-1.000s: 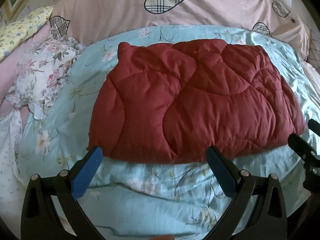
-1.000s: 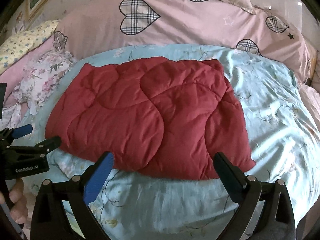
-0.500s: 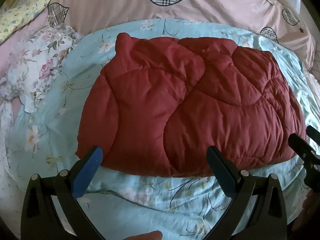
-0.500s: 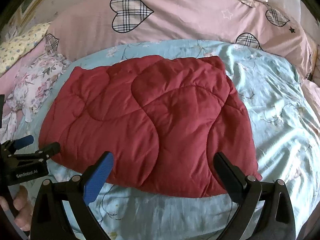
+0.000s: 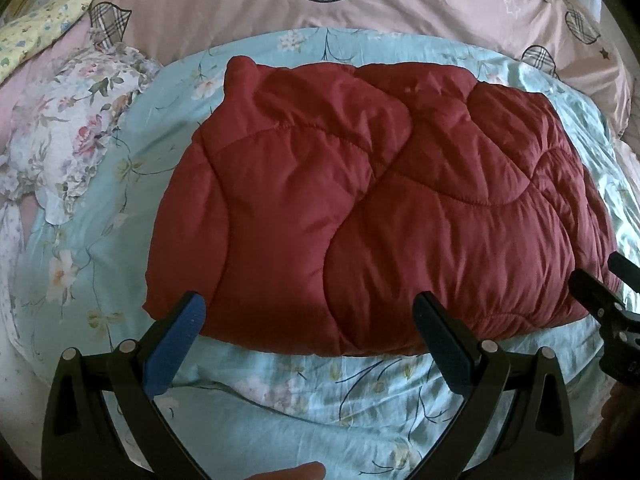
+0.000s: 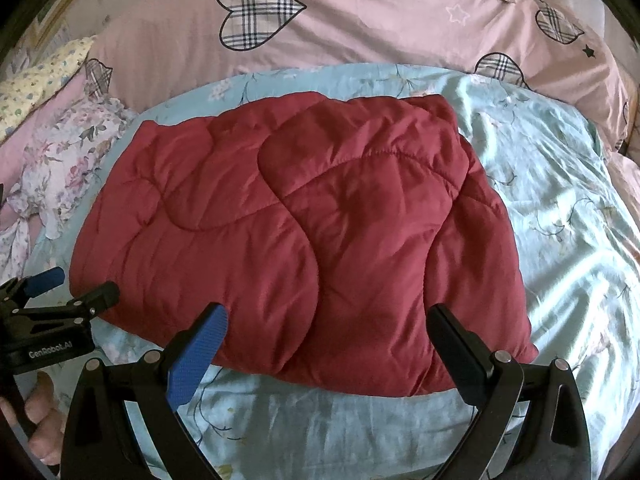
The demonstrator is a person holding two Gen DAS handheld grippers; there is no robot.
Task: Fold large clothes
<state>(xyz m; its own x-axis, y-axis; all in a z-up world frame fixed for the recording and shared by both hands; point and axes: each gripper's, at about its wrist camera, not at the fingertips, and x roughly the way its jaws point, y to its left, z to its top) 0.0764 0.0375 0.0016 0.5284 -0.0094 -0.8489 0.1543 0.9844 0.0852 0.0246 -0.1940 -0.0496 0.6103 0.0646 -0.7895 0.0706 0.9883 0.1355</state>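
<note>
The red quilted garment [image 5: 380, 208] lay flat on the bed's blue floral sheet [image 5: 304, 396], partly folded. The left hand-held gripper [image 5: 308, 336] and right hand-held gripper [image 6: 326, 340] hovered over its near edge, jaws spread wide, holding nothing. A tidy fold likely called for pinching both near corners together, through every layer, and lifting evenly.
</note>
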